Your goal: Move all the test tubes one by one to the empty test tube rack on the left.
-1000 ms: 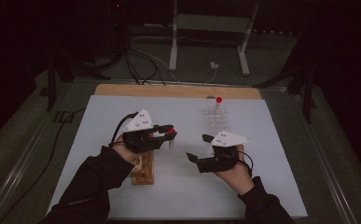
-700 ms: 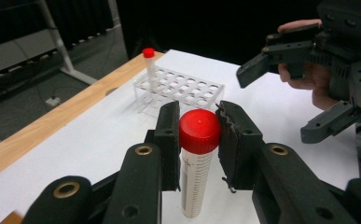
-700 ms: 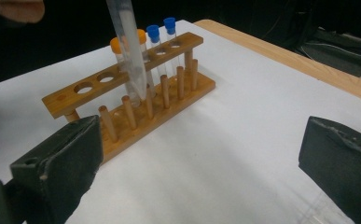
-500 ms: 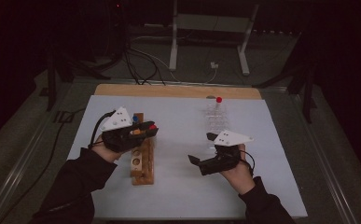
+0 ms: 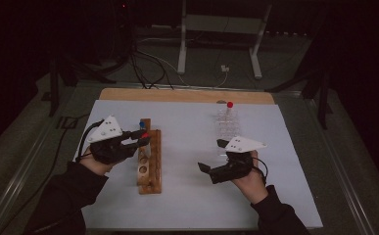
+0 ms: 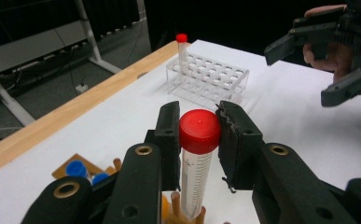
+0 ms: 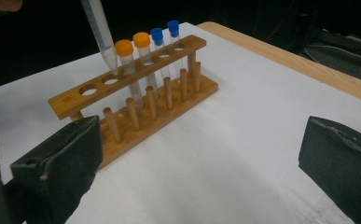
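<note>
- The left gripper (image 5: 140, 137) sits over the wooden rack (image 5: 149, 161) at the left of the white table (image 5: 187, 127); its jaws are closed on the red-capped tube (image 6: 198, 154), gripping it at the cap.
- In the right gripper view, the tube's pointed lower end (image 7: 108, 58) hangs at a tilt just above an empty hole in the rack's top board; whether it touches the wood cannot be told.
- The rack (image 7: 131, 88) holds two orange-capped tubes (image 7: 124, 49) and two blue-capped tubes (image 7: 157, 35) standing upright in a row; the two holes nearest the camera are empty; a line of pegs stands along its base.
- The right gripper (image 5: 214, 156) hovers above the table to the right of the rack, well apart from it; its jaws are spread wide with nothing between them, as the right gripper view shows.
- A clear plastic rack (image 5: 227, 125) stands near the far edge of the white sheet, beyond the right gripper; one red-capped tube (image 6: 182, 49) stands upright in its far corner.
- A strip of wooden board (image 5: 177, 94) shows along the far edge of the sheet.
</note>
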A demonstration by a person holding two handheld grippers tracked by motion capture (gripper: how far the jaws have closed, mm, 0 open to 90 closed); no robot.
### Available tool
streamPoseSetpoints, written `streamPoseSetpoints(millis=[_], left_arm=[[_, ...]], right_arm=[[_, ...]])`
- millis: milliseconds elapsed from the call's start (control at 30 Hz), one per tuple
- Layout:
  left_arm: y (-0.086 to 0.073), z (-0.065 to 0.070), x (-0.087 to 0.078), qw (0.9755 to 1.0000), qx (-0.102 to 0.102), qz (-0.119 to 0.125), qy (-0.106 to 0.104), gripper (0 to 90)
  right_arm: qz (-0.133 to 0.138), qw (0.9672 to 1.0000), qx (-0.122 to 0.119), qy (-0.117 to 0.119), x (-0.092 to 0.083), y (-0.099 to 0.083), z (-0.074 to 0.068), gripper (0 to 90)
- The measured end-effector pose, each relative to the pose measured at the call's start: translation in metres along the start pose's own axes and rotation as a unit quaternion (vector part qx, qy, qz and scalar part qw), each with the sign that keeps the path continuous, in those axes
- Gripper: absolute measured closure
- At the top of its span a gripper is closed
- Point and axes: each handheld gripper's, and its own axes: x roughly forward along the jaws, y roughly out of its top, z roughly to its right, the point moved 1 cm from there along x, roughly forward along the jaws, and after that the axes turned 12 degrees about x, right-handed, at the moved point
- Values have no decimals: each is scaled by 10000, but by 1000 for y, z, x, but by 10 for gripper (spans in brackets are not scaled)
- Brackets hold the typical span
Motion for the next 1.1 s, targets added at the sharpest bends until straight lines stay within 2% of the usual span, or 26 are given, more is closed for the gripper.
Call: streamPoseSetpoints(millis=[300,433,1100], left_arm=[[-17,-1,-4,9999,-101,-84,99,719],[-26,1,0,9997,-203,-113,66,719],[-64,10,21,9980,-372,-509,-54,718]], right_arm=[[3,10000,27,52,-1,0,0,0],[14,10000,59,48,-2,1,2,0],[-30,9999,96,91,-3,1,4,0]])
